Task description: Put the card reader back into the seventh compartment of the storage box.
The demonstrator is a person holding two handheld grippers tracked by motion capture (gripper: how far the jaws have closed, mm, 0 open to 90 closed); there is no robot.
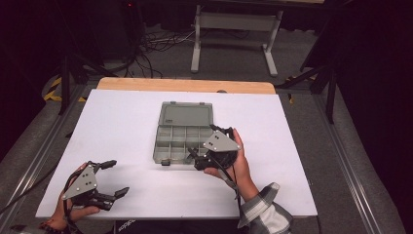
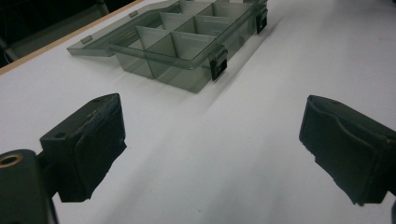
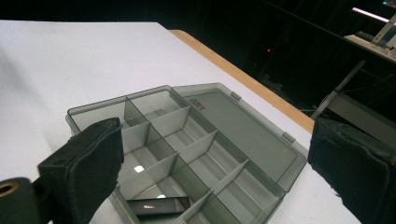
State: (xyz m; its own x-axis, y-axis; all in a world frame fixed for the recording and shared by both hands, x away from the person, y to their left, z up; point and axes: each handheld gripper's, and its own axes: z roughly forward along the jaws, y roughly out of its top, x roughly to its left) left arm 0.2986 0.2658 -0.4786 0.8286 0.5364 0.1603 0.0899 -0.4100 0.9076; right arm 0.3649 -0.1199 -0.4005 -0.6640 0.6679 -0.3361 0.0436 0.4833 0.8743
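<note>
A smoky clear compartment box (image 1: 187, 116) lies open at the table's middle, its lid flat on the far side. My right gripper (image 1: 203, 142) hovers over the box's front right corner, held in a hand, jaws wide open with nothing between them. In the right gripper view the gripper (image 3: 210, 163) looks down on the box's dividers (image 3: 187, 149). A small flat black piece (image 3: 159, 205) sits at the box's near edge; I cannot tell whether it is a latch or a loose part. My left gripper (image 1: 118, 177) rests open at the front left, well short of the box (image 2: 182, 74).
The white table top (image 1: 122, 122) has a wooden strip (image 1: 185, 86) along its far edge. Two black latches (image 2: 217, 65) hang on the box's front wall. Beyond the table stand a grey frame (image 1: 234, 29) and loose floor cables (image 1: 151, 48).
</note>
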